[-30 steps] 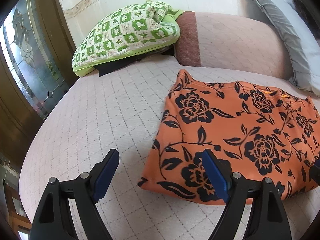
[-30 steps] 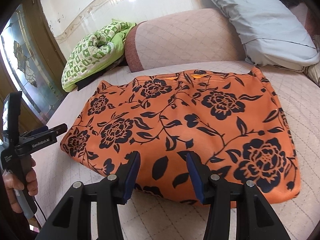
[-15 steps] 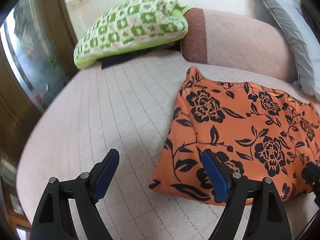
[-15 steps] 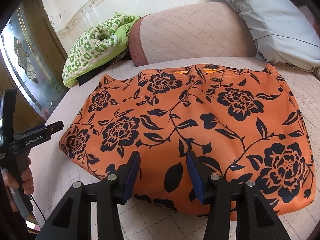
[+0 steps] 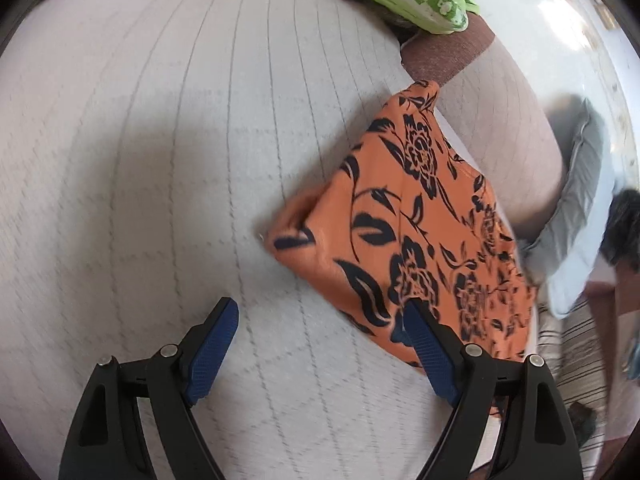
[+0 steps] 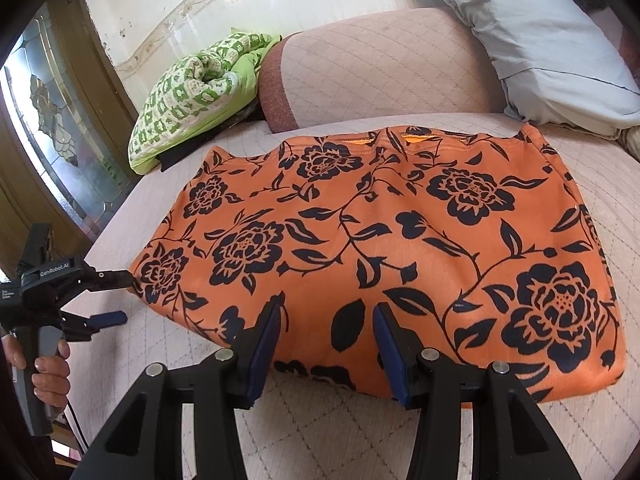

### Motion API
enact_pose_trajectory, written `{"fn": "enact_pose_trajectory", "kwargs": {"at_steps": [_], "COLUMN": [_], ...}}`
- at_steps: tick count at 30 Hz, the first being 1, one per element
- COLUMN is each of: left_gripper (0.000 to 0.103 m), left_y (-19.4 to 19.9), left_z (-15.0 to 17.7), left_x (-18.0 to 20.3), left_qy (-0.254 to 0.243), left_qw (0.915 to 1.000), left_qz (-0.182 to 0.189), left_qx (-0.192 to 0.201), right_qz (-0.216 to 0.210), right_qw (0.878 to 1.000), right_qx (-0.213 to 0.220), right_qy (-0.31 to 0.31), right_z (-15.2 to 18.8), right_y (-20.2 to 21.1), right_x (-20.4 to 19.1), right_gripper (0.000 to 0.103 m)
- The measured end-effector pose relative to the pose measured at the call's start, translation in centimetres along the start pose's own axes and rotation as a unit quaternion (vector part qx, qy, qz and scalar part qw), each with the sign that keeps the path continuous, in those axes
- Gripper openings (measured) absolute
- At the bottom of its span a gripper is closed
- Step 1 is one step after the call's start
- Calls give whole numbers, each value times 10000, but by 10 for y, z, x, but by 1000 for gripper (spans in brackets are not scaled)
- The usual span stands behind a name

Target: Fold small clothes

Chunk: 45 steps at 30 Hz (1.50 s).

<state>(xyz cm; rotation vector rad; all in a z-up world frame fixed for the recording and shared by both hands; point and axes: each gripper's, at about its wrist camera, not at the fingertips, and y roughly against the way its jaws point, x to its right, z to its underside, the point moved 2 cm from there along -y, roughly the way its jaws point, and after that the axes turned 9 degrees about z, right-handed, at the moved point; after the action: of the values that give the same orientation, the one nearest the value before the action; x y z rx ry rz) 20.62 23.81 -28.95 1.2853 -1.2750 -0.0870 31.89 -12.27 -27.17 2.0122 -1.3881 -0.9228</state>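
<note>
An orange garment with black flowers (image 6: pixel 380 236) lies flat on the quilted pink sofa seat (image 6: pixel 340 432); it also shows in the left wrist view (image 5: pixel 412 236). My right gripper (image 6: pixel 328 332) is open, its jaws over the garment's near edge at the middle. My left gripper (image 5: pixel 320 340) is open and rolled to one side, just short of the garment's near left corner. In the right wrist view the left gripper (image 6: pixel 116 296) shows at the left, with one finger at that corner and one below it.
A green and white checked cushion (image 6: pixel 196 88) lies at the back left on something black. A grey pillow (image 6: pixel 552 52) leans at the back right. The sofa backrest (image 6: pixel 384 68) runs behind the garment. A wooden door with patterned glass (image 6: pixel 52 128) stands to the left.
My left gripper has rolled sharply and closed in on the garment's near left corner. My right gripper has edged forward over the near edge. The garment has not moved.
</note>
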Motion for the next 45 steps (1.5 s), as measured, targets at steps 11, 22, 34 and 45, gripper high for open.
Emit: {"fn": "enact_pose_trajectory", "kwargs": {"at_steps": [11,22,34,45], "left_gripper": [91,85,81,24], "left_y": [-27,-49,-84,-98], "left_z": [-7,-30,-41,-50], "left_x": [23,38,62,91], "left_qy": [94,-13,-102,-1280], "left_qw": [9992,9959,9926,9864], "left_qz": [346,665,792,-206], "left_qx": [194,620,914,1012], "right_qz": [43,61,0,10], "right_qw": [10000,9998,9994,9978], "right_qx": [-31,-22,20,-10], "right_qy": [-30,-166,-353,-666], "right_z": [-3,-13,-27,-28], "right_y": [-5,-10,-15,-24], "right_x": [10,28,42,64], "right_gripper": [52,52,52,52]}}
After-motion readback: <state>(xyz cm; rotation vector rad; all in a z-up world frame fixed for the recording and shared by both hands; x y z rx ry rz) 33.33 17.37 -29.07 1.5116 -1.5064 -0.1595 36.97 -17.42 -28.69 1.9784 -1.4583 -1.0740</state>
